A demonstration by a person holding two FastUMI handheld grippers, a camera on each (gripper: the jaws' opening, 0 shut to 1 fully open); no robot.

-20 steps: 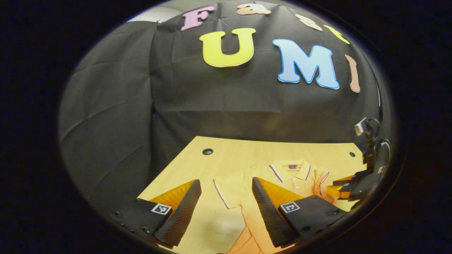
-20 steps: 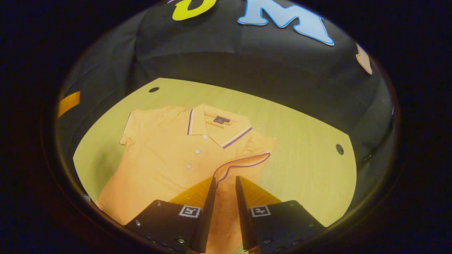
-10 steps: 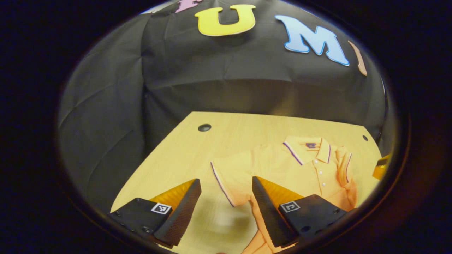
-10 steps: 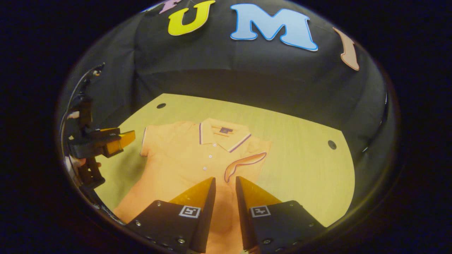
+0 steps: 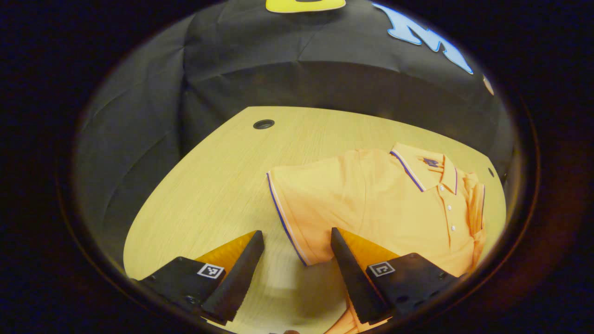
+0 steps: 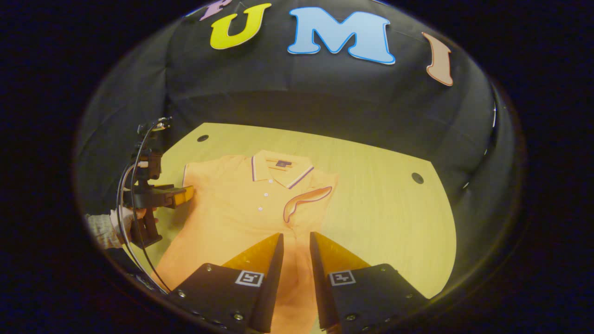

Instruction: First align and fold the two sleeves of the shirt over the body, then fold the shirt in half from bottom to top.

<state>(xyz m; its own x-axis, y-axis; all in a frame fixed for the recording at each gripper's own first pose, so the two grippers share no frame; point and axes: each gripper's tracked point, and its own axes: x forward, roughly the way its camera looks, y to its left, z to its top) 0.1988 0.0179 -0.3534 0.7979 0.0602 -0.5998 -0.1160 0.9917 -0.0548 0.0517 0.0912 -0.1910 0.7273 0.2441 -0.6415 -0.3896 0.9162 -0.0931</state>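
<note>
On the wooden table [image 5: 209, 176], left gripper view: left gripper [image 5: 297, 253], fingers spread wide, hovering at the striped cuff of the flat left sleeve [image 5: 297, 204], not touching it. Orange polo shirt [image 5: 394, 208] lying face up, collar toward the booth wall. Right gripper view: person's hand [image 6: 123, 218] holding the left gripper beside that sleeve; right sleeve [image 6: 306, 199] folded over the shirt body; right gripper [image 6: 295, 253], fingers nearly together, gap narrow, above the lower shirt body, gripping nothing.
</note>
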